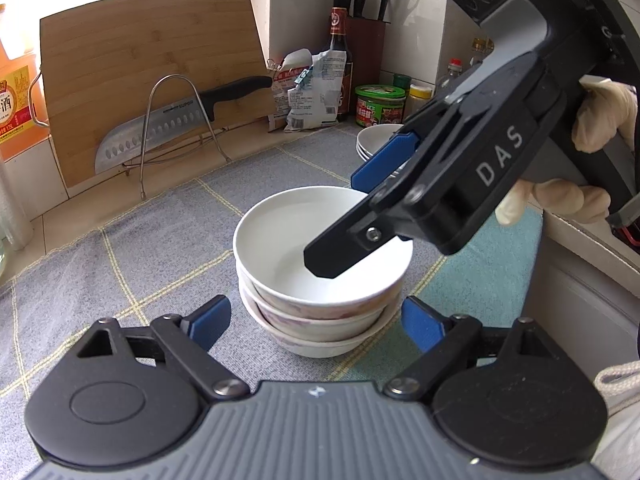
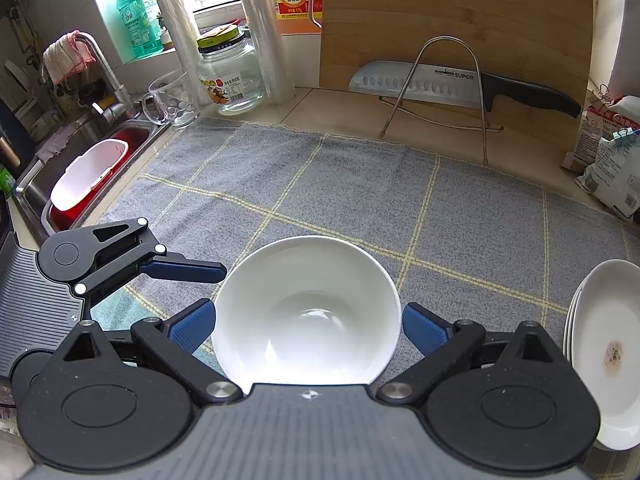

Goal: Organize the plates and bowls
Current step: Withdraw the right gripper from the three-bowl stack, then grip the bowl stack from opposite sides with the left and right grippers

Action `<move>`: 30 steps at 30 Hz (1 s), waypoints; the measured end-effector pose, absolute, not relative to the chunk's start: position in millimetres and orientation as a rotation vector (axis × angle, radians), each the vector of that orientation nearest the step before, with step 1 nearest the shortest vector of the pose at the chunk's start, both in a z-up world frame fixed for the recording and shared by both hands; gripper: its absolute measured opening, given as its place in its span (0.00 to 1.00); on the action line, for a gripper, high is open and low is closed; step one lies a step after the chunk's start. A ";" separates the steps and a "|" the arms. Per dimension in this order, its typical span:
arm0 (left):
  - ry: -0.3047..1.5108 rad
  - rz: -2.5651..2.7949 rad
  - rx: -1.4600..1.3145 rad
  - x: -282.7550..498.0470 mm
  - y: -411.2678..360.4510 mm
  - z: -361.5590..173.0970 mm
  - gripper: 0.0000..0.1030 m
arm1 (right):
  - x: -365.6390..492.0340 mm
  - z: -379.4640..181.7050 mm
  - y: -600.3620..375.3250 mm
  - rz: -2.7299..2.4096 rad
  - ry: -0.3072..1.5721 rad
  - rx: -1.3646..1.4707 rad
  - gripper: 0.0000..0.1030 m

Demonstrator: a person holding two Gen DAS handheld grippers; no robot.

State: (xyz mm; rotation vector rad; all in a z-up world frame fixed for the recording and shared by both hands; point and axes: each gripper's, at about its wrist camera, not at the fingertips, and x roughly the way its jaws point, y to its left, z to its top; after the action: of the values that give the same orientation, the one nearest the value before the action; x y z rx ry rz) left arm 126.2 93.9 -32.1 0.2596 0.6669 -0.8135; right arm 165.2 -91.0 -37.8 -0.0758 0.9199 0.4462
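White porcelain fills the middle of both my views: a stack of bowls (image 1: 320,276) nested one inside another on the grey checked cloth (image 1: 152,240), and I take that stack as my landmark for everything else. My right gripper (image 2: 306,328) hangs over it, angled downward, with its jaws spread wide and the top bowl (image 2: 306,312) lying between the blue pads (image 2: 192,326) without either pad pressing on the rim, so nothing is clamped; seen from my left camera, one black finger (image 1: 340,252) of that right gripper dips inside the bowl's mouth while the other reaches past the far rim. I judge the bowl is seated on the stack and let go, which is why the jaws stand apart around it. My left gripper (image 1: 316,324) waits just on the near side of the stack, jaws also apart and empty, its pads flanking the lower bowls but not touching them; I read that as standing guard to steady the pile if it rocks. Beyond the stack and to its right sits a pile of white plates (image 2: 600,356), the top one carrying a brownish smear. Well behind the stack, a bamboo cutting board (image 1: 148,80) leans against the wall with a cleaver (image 1: 160,132) on a wire rack (image 1: 176,128).
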 end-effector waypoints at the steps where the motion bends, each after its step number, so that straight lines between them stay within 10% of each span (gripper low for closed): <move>1: 0.671 -0.819 0.259 127.1 95.0 -32.7 0.89 | 163.6 -37.4 -90.9 0.443 0.917 -0.072 0.99; 30: 0.798 -0.804 0.388 143.7 86.5 -95.3 1.00 | 122.9 -114.2 -111.4 0.340 0.949 -0.176 1.00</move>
State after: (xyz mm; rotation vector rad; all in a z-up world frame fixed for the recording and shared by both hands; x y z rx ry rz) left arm 143.7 86.5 -95.3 0.3881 0.7985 -0.8044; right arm 122.9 -111.4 -114.2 -0.1759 0.9491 0.3398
